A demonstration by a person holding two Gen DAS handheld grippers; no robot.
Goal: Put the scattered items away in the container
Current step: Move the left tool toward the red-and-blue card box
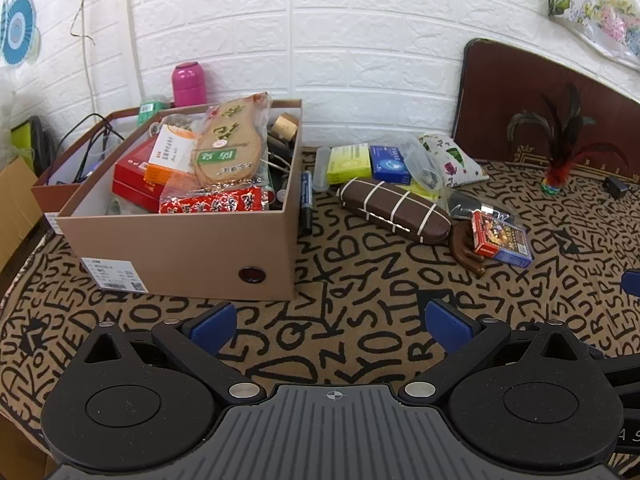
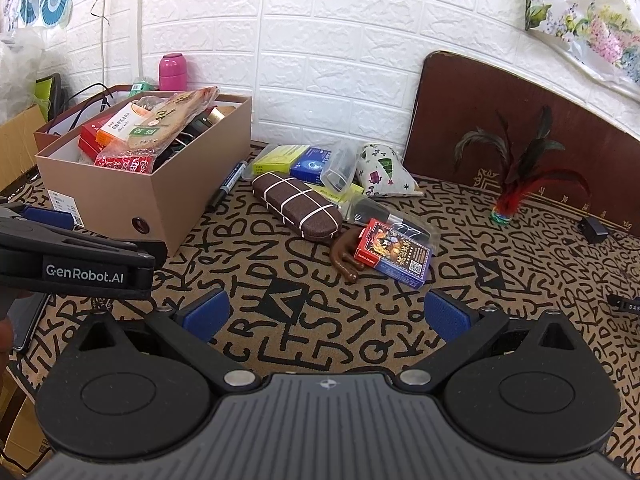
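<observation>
A tan shoebox [image 1: 224, 240] [image 2: 180, 196] stands at the left, filled with packets and boxes. To its right lie a brown glasses case [image 1: 394, 210] [image 2: 296, 204], a card pack [image 1: 502, 240] [image 2: 394, 254], a brown wooden piece [image 1: 466, 254] [image 2: 346, 256], a marker [image 1: 306, 202] [image 2: 228, 184], yellow [image 1: 348, 164] and blue [image 1: 388, 164] boxes, a patterned pouch [image 1: 452, 158] [image 2: 380, 172]. My left gripper [image 1: 330, 326] is open and empty in front of the box. My right gripper [image 2: 326, 316] is open and empty in front of the card pack.
A feather shuttlecock [image 1: 560, 168] [image 2: 508, 208] and a black adapter [image 2: 594, 230] lie at the right. A brown board [image 1: 540, 96] leans on the brick wall. A second box with cables [image 1: 80, 152] and a pink flask [image 1: 188, 84] stand behind the shoebox.
</observation>
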